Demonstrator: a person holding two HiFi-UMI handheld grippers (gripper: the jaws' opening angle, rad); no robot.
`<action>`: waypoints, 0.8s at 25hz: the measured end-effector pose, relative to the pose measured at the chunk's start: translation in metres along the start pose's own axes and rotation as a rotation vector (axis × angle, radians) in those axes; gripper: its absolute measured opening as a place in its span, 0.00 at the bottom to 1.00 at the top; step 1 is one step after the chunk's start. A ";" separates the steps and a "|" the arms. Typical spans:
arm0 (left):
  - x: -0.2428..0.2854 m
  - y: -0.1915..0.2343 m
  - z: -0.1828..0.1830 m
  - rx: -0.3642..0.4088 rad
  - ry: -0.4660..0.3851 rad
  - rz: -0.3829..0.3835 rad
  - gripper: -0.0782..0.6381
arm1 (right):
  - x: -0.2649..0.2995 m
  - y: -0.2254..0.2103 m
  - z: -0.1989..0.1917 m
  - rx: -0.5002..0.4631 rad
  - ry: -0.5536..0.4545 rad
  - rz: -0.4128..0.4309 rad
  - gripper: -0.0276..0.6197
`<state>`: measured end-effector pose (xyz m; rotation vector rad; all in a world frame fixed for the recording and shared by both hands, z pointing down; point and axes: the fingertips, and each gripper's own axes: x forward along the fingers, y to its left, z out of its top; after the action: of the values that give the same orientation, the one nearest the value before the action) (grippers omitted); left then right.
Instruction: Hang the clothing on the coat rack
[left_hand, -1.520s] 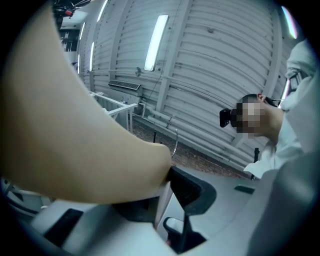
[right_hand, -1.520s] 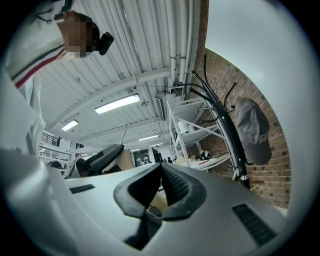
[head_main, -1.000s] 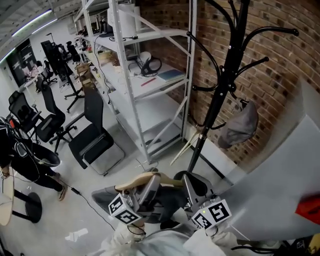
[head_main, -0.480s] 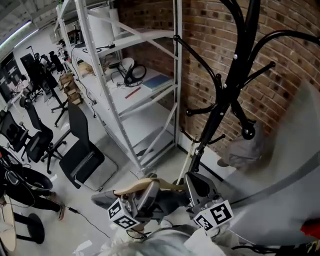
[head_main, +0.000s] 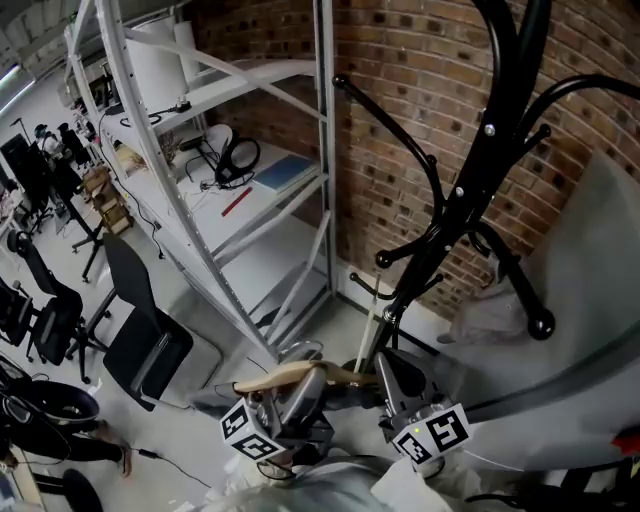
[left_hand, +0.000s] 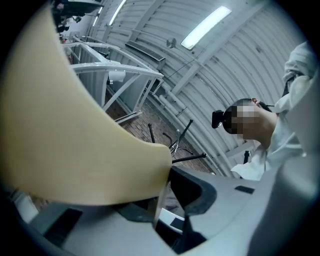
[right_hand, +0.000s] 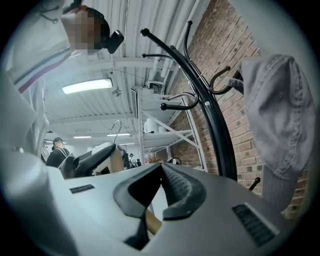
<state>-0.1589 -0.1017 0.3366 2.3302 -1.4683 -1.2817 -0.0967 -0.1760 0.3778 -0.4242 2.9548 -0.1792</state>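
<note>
At the left edge of the head view, black office chairs (head_main: 140, 340) stand on open grey floor, with a bare strip between them and the white metal shelving (head_main: 200, 210) that slants up the middle-left. At bottom centre the left gripper (head_main: 298, 385) has its fingers clamped wide on the left half of a wooden hanger (head_main: 275, 378). The hanger lies roughly level, with dark clothing (head_main: 345, 397) bunched under it and mostly hidden. Just right of it, the right gripper (head_main: 392, 372) has its fingers drawn narrow, with a sliver of the hanger's wood between them. Directly above both, the black coat rack (head_main: 455, 215) rises against the brick wall (head_main: 420, 70). Its long upper hooks curve out bare to the upper left and the right, with free air around their ball tips. Lower right, a grey garment (head_main: 490, 312) hangs from one short hook, close to the wall.
</note>
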 end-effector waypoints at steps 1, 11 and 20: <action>0.003 0.005 0.001 -0.019 0.016 -0.018 0.25 | 0.003 -0.003 -0.001 -0.004 0.001 -0.032 0.08; 0.029 0.030 0.003 -0.173 0.164 -0.204 0.25 | 0.006 -0.011 0.004 -0.036 -0.042 -0.314 0.08; 0.043 0.024 -0.014 -0.307 0.257 -0.336 0.25 | -0.022 -0.012 0.009 -0.058 -0.054 -0.529 0.08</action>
<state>-0.1582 -0.1529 0.3316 2.4769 -0.7682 -1.1206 -0.0711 -0.1823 0.3734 -1.1895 2.7320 -0.1355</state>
